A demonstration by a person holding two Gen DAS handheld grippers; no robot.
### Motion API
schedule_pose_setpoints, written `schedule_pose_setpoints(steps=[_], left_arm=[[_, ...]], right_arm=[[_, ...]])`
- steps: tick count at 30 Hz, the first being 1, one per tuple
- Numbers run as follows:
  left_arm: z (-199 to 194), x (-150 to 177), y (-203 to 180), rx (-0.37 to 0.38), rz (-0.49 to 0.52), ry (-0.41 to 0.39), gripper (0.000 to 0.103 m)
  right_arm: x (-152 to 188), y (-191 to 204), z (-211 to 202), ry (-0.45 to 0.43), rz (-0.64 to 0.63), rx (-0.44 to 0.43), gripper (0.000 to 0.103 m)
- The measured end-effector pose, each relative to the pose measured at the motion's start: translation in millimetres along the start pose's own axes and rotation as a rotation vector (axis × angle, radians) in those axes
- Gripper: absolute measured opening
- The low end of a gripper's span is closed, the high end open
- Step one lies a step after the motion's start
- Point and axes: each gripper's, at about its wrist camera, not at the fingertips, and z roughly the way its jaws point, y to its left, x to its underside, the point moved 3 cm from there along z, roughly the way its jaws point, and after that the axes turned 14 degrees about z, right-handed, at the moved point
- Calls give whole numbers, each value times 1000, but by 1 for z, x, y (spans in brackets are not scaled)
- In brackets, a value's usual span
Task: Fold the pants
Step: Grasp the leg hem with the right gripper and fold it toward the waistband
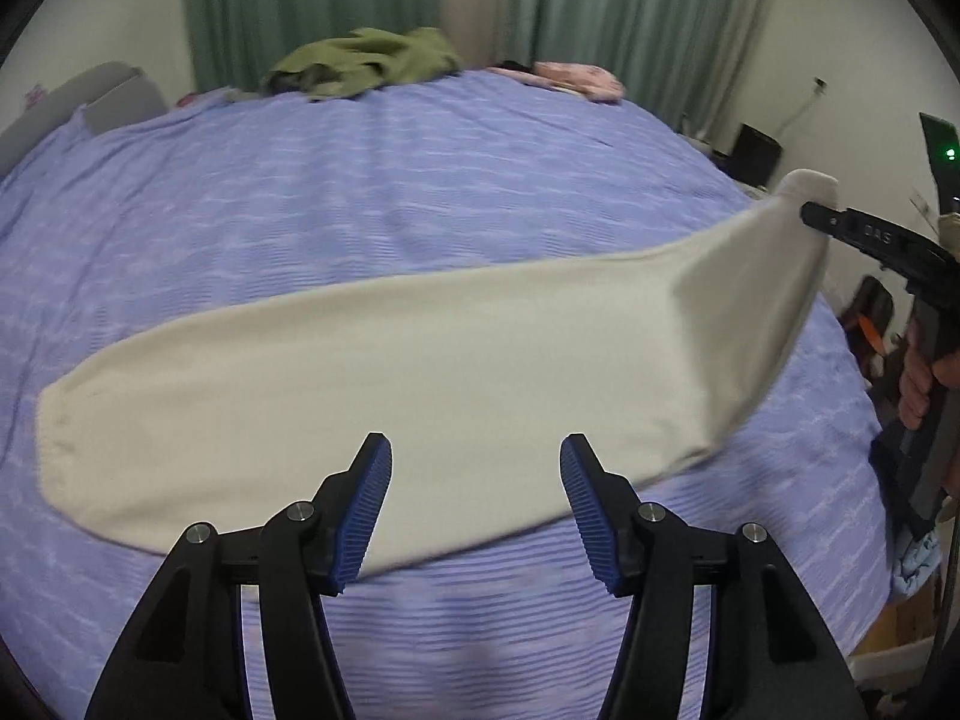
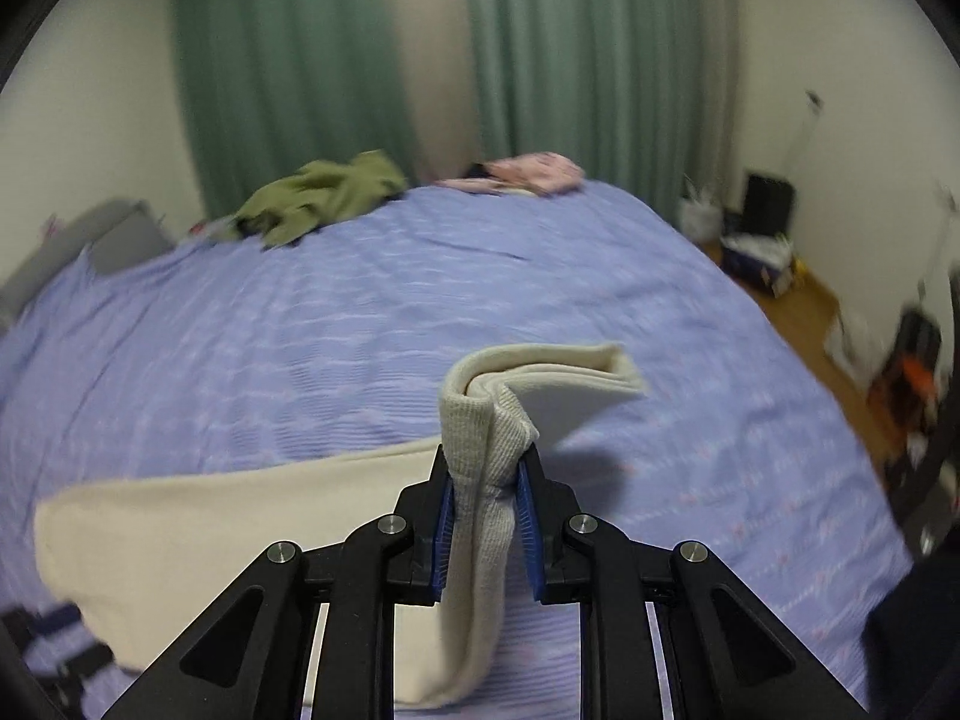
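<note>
I see the cream pants (image 1: 336, 396) stretched in a long band across the purple bed cover (image 1: 384, 192), running from the lower left of the left wrist view up to its right edge. The left end lies flat on the bed; the right end is lifted off it and folds over. In the right wrist view that raised end, a ribbed band bunched thick, fills the middle of the frame, and my right hand-held gripper (image 2: 487, 504) is clamped on it, blue pads (image 2: 445, 525) pressing the cloth from both sides. Above the pads the fabric curls over toward the right. In the left wrist view this same gripper comes in from the right edge, with fingers of a hand (image 1: 918, 384) wrapped round its handle.

My left hand-held gripper (image 1: 476, 468) stands with its jaws apart over the lower edge of the pants, nothing pinched between the blue pads.

Farther back, at the top of the bed, an olive green garment (image 1: 366, 63) lies crumpled at centre left and a pink cloth (image 1: 579, 79) to its right. Green curtains (image 1: 312, 6) hang behind. A wooden floor (image 2: 810, 306) with clutter shows on the right.
</note>
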Motion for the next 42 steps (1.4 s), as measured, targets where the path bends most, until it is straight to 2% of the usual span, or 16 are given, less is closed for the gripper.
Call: schedule_pose_setpoints(steps=[5,9,12,16,19,22,24,31,35,37,39,41,42], left_arm=[[-27,22,78,-30,-78,-10,60],[-36,47,133,-51,-123,7,60],[-39,67,173,-59,-167,29,60],[-33,90,203,-69,-184,64,61],[-22,109,219,-81,-188,100,61],[-15,123,228,-90,-187,135,61],[-13,129,234,-91,-186,146,61],[-7,126,232,-86,-173,150,61],[-3,118,225,-86,-137,140,63],[2,115,219,-85,-106,140,66],[7,114,215,-81,-80,145,67],[11,112,209,-68,-52,146,72],[12,111,205,-57,-40,143,73]], right_arm=[[19,101,-11,16,-122,-56,20],[52,178,-10,58,-244,-96,20],[93,230,-3,121,-342,-131,20],[156,285,10,239,-468,-180,20],[208,314,30,325,-591,-157,20],[251,328,44,391,-675,-125,21],[267,329,46,410,-703,-107,21],[280,315,18,462,-718,-182,21],[290,314,5,454,-798,-221,21],[300,312,11,488,-819,-219,22],[307,312,16,522,-821,-219,27],[313,312,17,558,-810,-238,43],[312,311,13,569,-790,-259,47]])
